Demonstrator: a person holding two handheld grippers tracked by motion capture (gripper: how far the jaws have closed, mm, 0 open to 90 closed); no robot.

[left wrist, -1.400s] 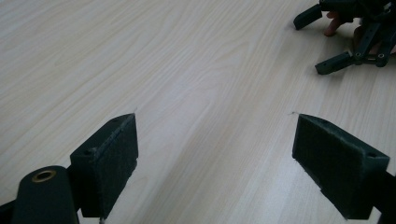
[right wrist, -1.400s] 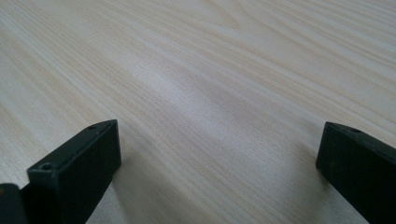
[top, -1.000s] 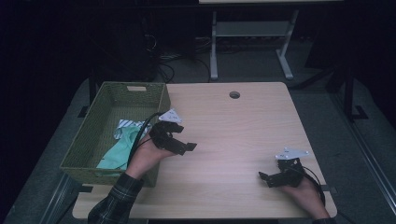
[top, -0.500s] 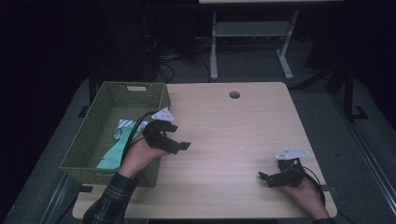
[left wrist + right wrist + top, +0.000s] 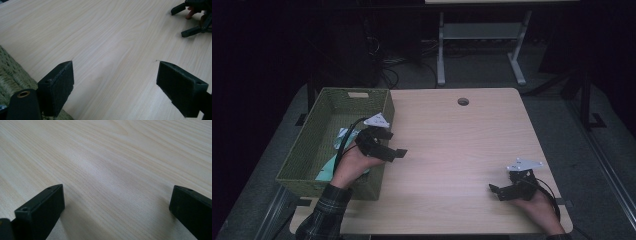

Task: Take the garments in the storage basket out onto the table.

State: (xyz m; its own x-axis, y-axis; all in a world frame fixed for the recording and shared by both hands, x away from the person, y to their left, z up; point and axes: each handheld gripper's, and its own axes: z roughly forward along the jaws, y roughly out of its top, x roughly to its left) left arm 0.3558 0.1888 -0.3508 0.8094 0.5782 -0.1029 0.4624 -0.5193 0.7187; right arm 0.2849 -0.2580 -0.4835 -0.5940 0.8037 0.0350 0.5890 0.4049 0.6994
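Hovering at the basket (image 5: 312, 150) rim, jaws apart and empty: left tool (image 5: 384, 145), above the bare bench (image 5: 462, 150). Resting near the bench's near right corner, jaws likewise apart, nothing held: right tool (image 5: 507, 190). Lying inside the basket: pale cloth (image 5: 339, 145). Possible mishaps: snagging the wicker rim, or tipping the basket off the left edge.

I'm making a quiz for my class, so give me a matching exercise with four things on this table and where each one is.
Things:
1. left gripper
2. right gripper
3. green basket
4. round hole

Places:
A. far middle of the table top
B. near right corner of the table
C. left edge of the table
D. just above the basket's right rim

Pairs: 1-D, 2-B, 3-C, 4-A
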